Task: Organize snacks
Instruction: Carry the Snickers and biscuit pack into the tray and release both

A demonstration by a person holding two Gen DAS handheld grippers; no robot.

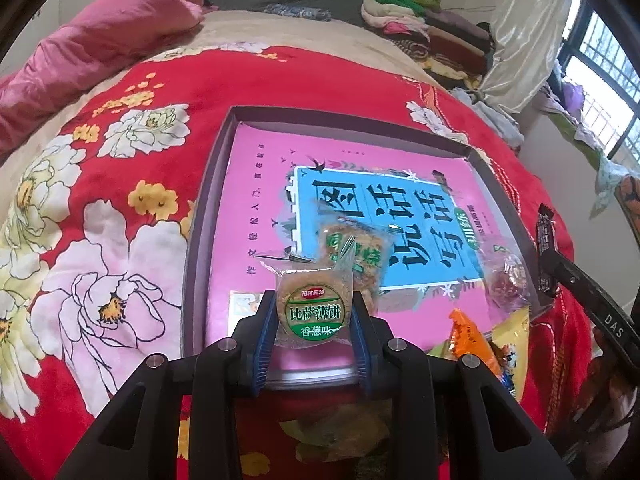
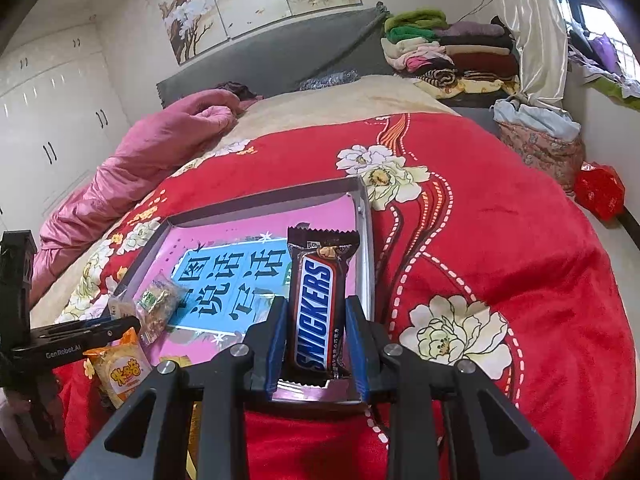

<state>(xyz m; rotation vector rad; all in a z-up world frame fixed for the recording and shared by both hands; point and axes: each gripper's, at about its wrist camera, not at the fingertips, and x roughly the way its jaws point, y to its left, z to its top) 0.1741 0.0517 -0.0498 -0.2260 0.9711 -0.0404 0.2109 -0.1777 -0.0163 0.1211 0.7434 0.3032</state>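
Note:
My left gripper (image 1: 314, 312) is shut on a round cracker pack (image 1: 312, 312) with a green label, held over the near edge of a shallow box (image 1: 208, 200) lined pink and blue. A second cracker pack (image 1: 356, 256) lies inside the box. My right gripper (image 2: 316, 320) is shut on a Snickers bar (image 2: 318, 304), held upright over the box's near right corner (image 2: 366, 240). The Snickers bar also shows in the left wrist view (image 1: 546, 248) at the right. The left gripper shows in the right wrist view (image 2: 92, 330) at the left.
The box sits on a red flowered blanket (image 1: 120, 200) on a bed. An orange snack bag (image 1: 468, 336), a yellow snack bag (image 2: 120, 372) and a clear-wrapped red sweet (image 1: 506, 280) lie at the box's near side. A pink quilt (image 2: 140, 168) and folded clothes (image 2: 452, 52) lie beyond.

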